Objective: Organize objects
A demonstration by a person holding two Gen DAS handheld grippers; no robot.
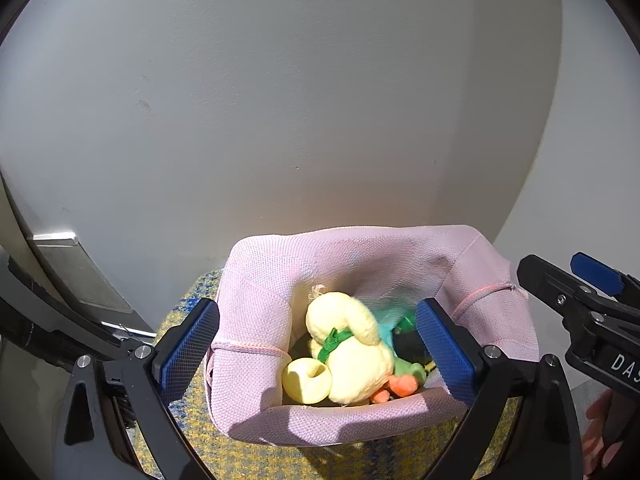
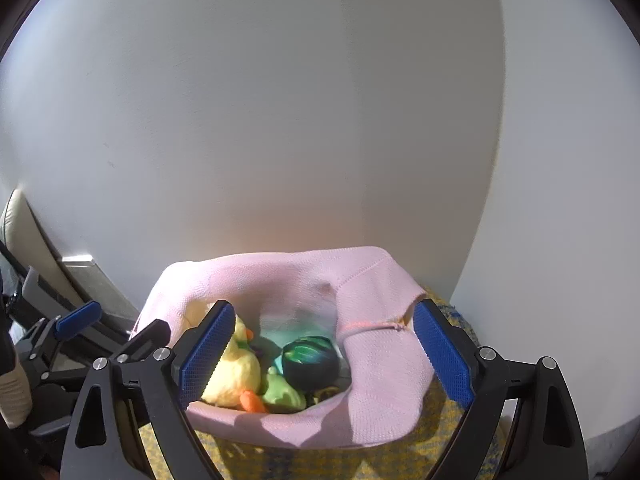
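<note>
**Two wide-open grippers hanging over a pink basket of toys**

A pink fabric basket [image 1: 360, 264] is sitting on a yellow-and-blue woven cloth [image 1: 280, 460], close against a white wall [image 1: 280, 100]. Inside it, a yellow plush duck [image 1: 352, 352] is lying toward the left side, a green ribbon around its neck and its orange feet pointing toward the near rim. A pale yellow ball [image 1: 306, 380] with a hole in it is resting just beside the duck, against the left wall of the basket. A dark green ball [image 2: 310, 362] is lying to the right of the duck, with a light green toy [image 2: 282, 392] in front of it.

The left gripper [image 1: 318, 350] is standing wide open and holding nothing, its blue pads spreading to either side of the duck; its left pad is sitting outside the basket's left wall, its right pad over the inside. The right gripper [image 2: 322, 354] is also gaping wide and empty, the dark green ball lying between its pads, the left pad in front of the duck, the right pad outside the basket's right wall. From the left wrist view, the right gripper is showing at the right edge, beside the basket.
</note>
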